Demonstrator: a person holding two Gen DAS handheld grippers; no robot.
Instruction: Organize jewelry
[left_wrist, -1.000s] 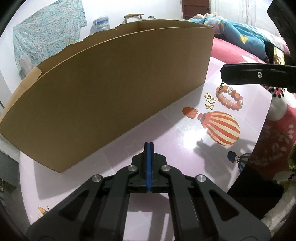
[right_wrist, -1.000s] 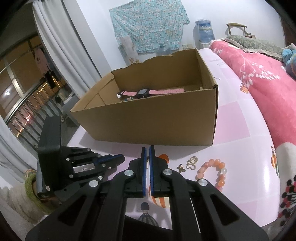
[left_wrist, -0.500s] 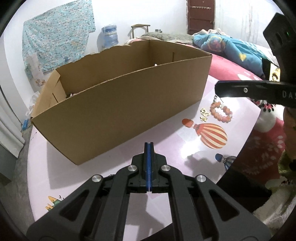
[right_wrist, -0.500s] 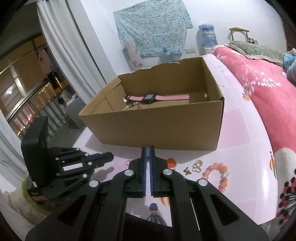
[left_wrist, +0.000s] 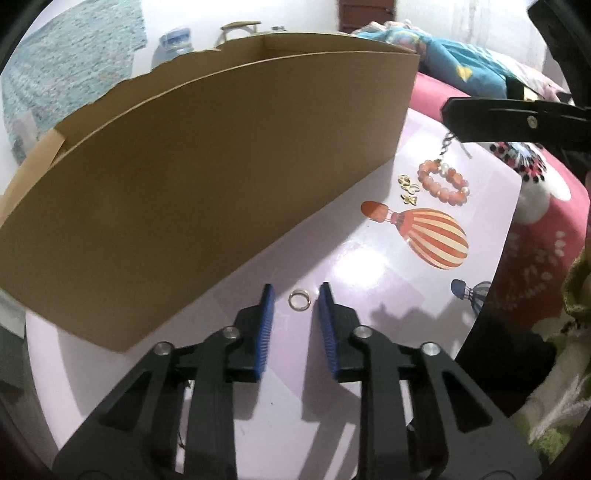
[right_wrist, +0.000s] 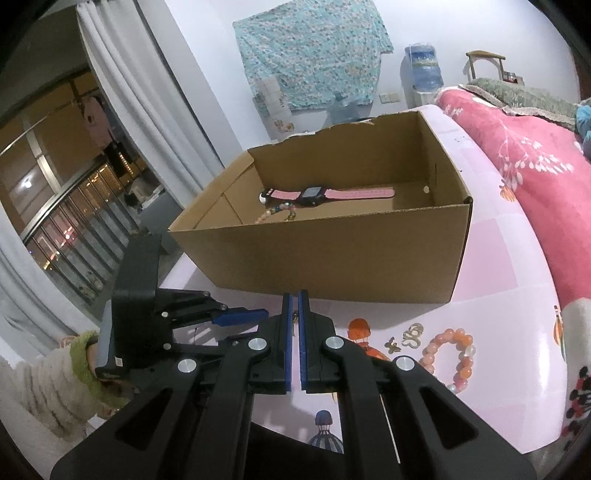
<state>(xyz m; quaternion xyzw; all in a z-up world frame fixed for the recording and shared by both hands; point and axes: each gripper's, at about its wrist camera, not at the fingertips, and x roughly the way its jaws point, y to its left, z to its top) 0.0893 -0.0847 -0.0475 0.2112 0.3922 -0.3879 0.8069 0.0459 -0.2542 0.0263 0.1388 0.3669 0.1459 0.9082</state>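
A: Jewelry, entry one: small gold ring (left_wrist: 299, 299) lies flat on the pink balloon-print desk (left_wrist: 369, 266), between the blue pads of the left hand-held gripper (left_wrist: 295, 301). Jaws are opening; neither pad touches the ring.

B: Right hand-held gripper (right_wrist: 295, 306)?

A: Jaws nearly closed, only a thin slit between the pads. A small metal clasp on a fine chain (right_wrist: 294, 320) is pinched in that slit (in the left view it dangles below the fingertips, over the beads).

B: Remaining pieces?

A: Round bracelet of orange-pink beads (right_wrist: 448, 356) on the desk, just beside two small gold charms (right_wrist: 404, 339). All sit in front of the open brown cardboard box (right_wrist: 332, 258).

B: Box contents?

A: Pink-strapped watch with dark face (right_wrist: 325, 192) on the floor of the box, a pale beaded strand (right_wrist: 275, 211) near it. Ring is close to the box's front wall, outside it.
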